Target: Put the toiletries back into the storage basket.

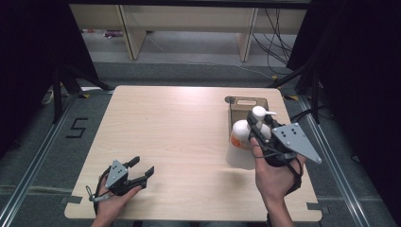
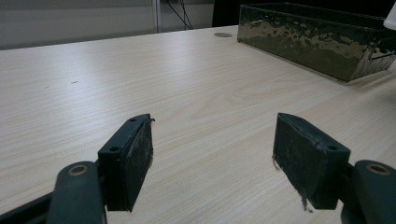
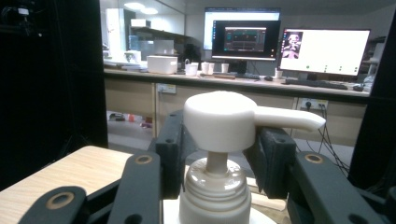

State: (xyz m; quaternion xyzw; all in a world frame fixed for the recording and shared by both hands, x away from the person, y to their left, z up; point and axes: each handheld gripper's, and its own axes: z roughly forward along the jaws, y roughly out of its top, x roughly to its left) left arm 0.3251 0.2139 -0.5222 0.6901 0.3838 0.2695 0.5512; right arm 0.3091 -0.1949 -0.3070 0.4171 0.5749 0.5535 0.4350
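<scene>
On the right side of the table point(image 1: 179, 127), the right gripper point(image 1: 259, 126) is closed around the neck of a white pump bottle point(image 1: 242, 142), its two black jaws pressing in just under the pump head point(image 3: 219, 120) from either side. The bottle stands roughly upright, its long axis vertical with perhaps a slight lean, and its base seems to be at or just above the tabletop; I cannot tell which. It sits directly in front of a dark rectangular tray point(image 1: 246, 105) near the table's far right edge. The spout point(image 3: 287, 118) points away to the right in the right gripper view, and toward the table's right edge in the high view. An orange patch shows on the bottle's shoulder. Near the front left corner, the left gripper point(image 1: 142, 168) rests low over bare wood, jaws spread wide and empty, aimed toward the tray's long side point(image 2: 313, 42).
</scene>
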